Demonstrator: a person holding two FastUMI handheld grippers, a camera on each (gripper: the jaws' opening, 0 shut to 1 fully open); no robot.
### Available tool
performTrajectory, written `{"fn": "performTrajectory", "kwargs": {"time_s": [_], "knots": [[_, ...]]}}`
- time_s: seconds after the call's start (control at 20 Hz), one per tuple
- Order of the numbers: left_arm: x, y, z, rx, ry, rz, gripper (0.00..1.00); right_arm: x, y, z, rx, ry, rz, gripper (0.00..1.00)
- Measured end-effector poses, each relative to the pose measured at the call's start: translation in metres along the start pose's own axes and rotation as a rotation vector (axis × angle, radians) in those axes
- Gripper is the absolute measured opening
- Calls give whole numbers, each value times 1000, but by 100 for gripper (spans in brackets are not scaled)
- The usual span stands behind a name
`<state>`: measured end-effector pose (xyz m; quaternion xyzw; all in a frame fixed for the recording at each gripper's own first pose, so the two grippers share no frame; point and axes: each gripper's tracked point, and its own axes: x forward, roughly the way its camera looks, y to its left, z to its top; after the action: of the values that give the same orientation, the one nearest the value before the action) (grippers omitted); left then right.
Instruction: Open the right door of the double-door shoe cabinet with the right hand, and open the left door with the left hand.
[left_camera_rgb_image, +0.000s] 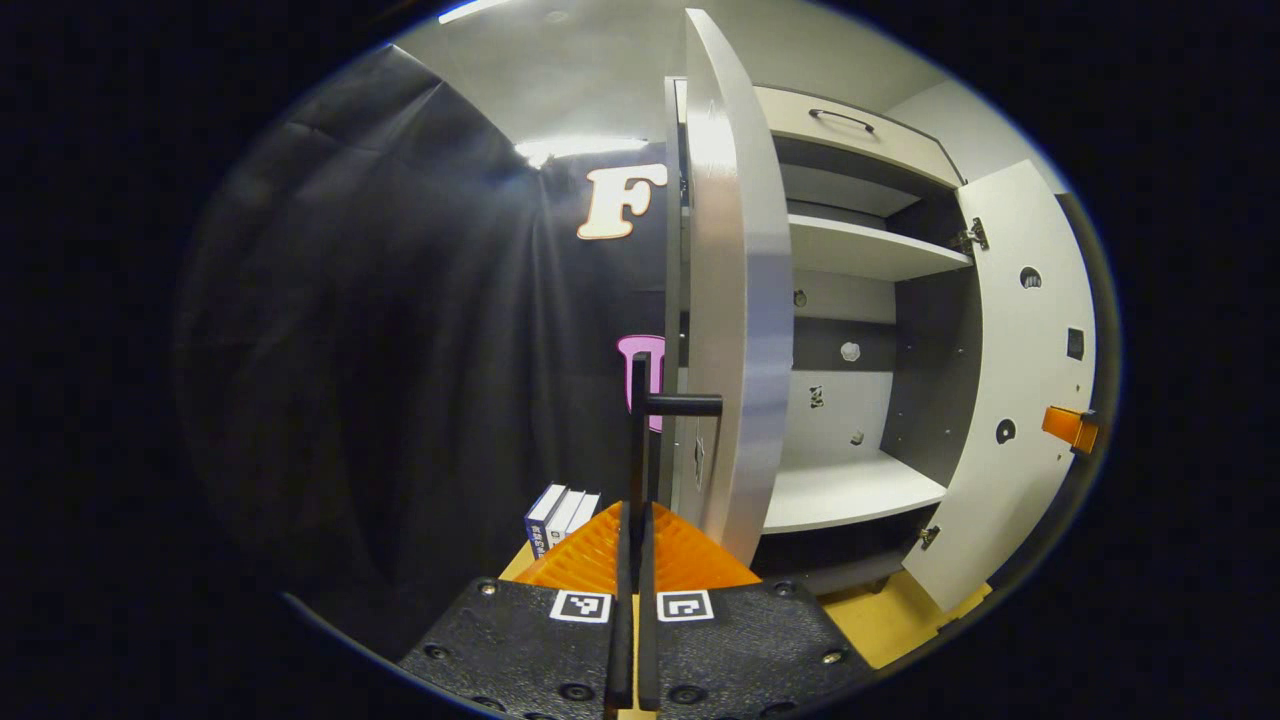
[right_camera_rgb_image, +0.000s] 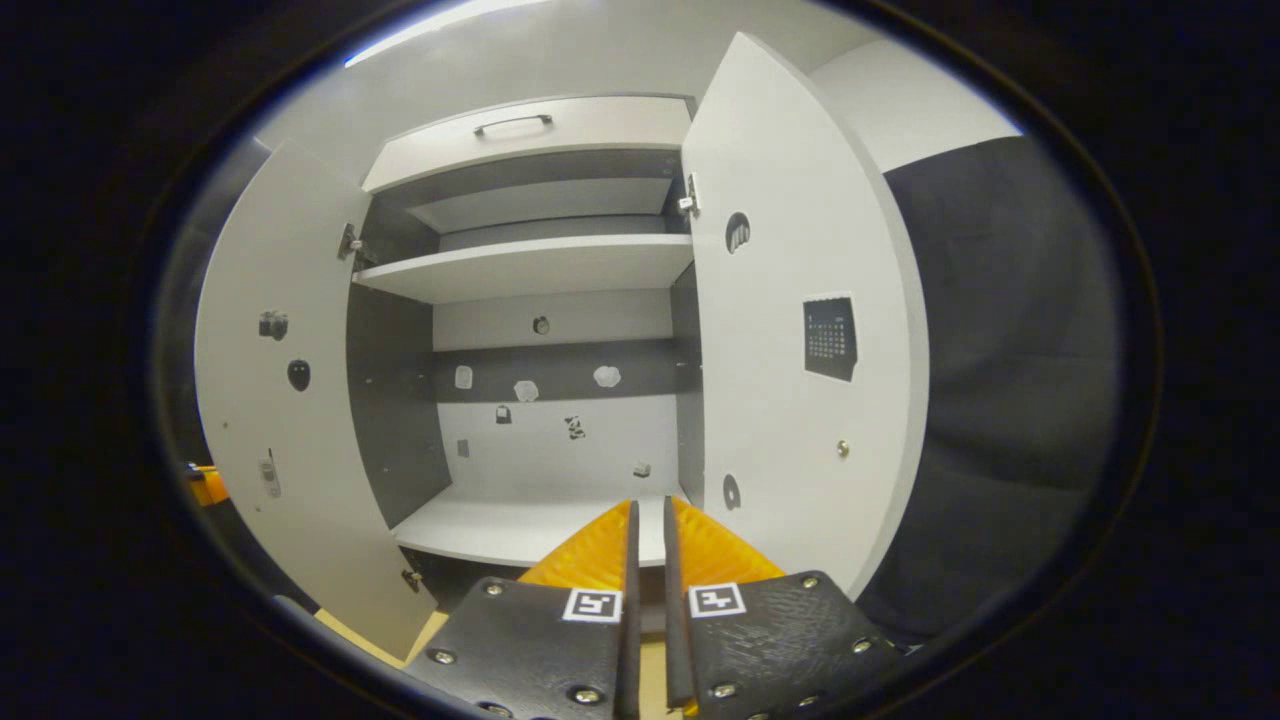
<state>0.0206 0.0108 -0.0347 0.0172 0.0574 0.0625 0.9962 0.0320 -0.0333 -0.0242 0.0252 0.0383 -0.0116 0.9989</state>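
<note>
left tongs (left_camera_rgb_image: 632, 530) clenched on the left door's handle (left_camera_rgb_image: 640, 440) | left door (left_camera_rgb_image: 735, 300) swung wide, edge-on | shoe cabinet (right_camera_rgb_image: 545, 265) stood open | right door (right_camera_rgb_image: 790, 330) fully open | right tongs (right_camera_rgb_image: 648, 530) nearly closed, holding nothing | advice: release handle gently, avoid rebound.

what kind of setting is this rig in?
Most likely a staged recording booth, not a real home: black cloth wall behind, a white double-door shoe cabinet standing open with bare shelves and small stickers on its back panel, a few books beside it.
</note>
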Motion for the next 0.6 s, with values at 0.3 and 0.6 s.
{"fn": "performTrajectory", "kwargs": {"time_s": [0.3,0.6], "knots": [[-3,6,7,-19,-31,29,8,2,15,-4,0,12,30,10],[-10,15,8,-21,-27,62,21,-7,27,-6,3,18,47,10]]}}
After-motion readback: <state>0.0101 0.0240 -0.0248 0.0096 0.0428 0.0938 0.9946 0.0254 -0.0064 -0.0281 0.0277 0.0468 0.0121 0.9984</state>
